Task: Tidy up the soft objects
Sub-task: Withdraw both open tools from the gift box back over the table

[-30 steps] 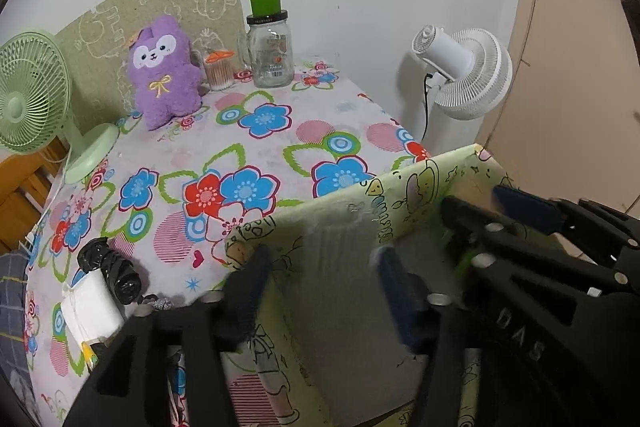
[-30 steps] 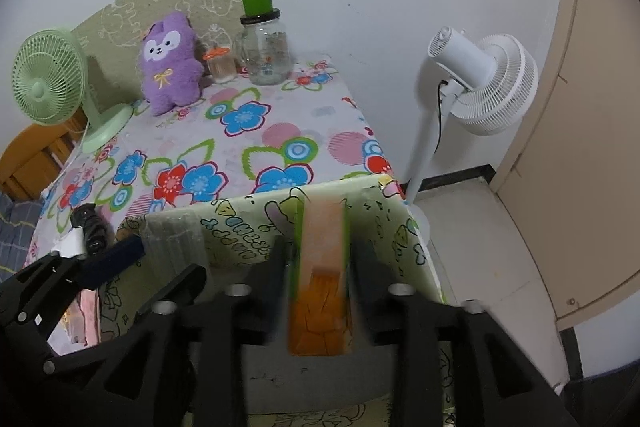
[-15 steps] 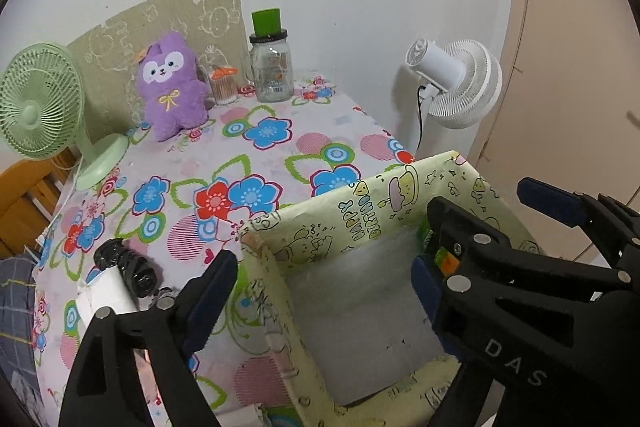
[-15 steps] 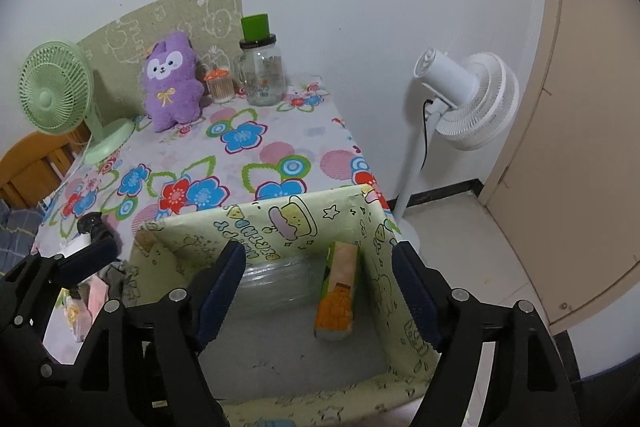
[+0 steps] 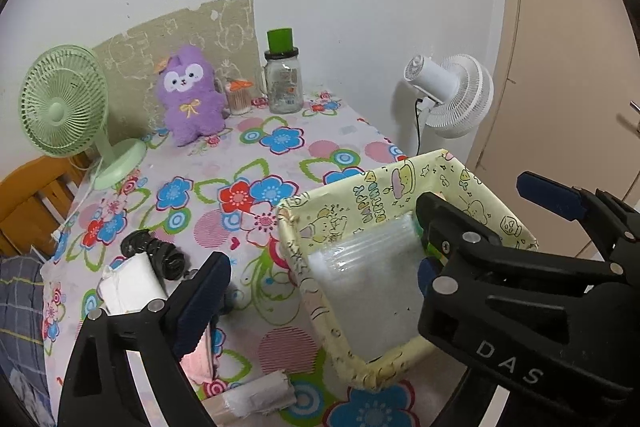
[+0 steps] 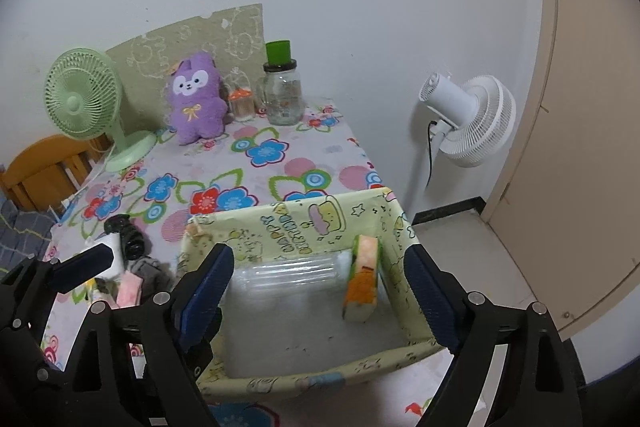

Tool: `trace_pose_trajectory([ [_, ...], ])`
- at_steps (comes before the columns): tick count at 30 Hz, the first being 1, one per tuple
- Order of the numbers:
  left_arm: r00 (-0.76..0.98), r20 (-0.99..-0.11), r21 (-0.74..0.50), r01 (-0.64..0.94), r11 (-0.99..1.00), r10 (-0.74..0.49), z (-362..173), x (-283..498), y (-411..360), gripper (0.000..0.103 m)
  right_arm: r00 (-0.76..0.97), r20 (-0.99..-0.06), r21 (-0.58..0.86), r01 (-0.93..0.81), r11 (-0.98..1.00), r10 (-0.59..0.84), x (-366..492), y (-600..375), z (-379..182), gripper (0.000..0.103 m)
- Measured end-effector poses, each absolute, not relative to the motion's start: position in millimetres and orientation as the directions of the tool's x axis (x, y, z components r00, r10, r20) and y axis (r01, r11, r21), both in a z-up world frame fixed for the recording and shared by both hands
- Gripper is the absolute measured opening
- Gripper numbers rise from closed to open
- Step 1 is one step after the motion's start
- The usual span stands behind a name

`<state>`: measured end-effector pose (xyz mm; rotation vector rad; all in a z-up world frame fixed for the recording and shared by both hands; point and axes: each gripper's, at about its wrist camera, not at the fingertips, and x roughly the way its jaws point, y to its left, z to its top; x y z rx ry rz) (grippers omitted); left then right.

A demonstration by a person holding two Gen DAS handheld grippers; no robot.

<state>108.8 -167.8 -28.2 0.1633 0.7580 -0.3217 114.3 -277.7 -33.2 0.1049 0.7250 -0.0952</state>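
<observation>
Since the sponge [image 6: 362, 277] and clear bag [image 5: 366, 291] already lie in the yellow box [image 6: 304, 227] at the counter's near right corner, both tongs, left [image 5: 320, 281] and right [image 6: 316, 287], are opening with nothing between them, free for other items.

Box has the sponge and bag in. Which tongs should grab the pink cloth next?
Probably left. The left tongs, jaws opening and empty, sit right over the pink cloth beside the yellow box. The right tongs, also opening and empty, hang over the box, with the cloth off to their side.
</observation>
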Motion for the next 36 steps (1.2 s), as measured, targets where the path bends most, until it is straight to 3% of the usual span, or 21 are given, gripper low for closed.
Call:
trace_pose_trajectory([
  [24, 0.718, -0.652, 0.014, 0.334, 0.943, -0.244, -8.9, 74.6, -92.2, 0.099, 0.791, -0.608, 0.017, 0.096, 0.995, -0.065, 72.8, -203.4, -2.0, 0.092],
  [36, 0.735, -0.652, 0.042, 0.279, 0.959, -0.186, -19.0, 67.0, -42.5, 0.099, 0.805, -0.593, 0.048, 0.0, 0.999, 0.029, 65.1, -153.2, -8.2, 0.092],
])
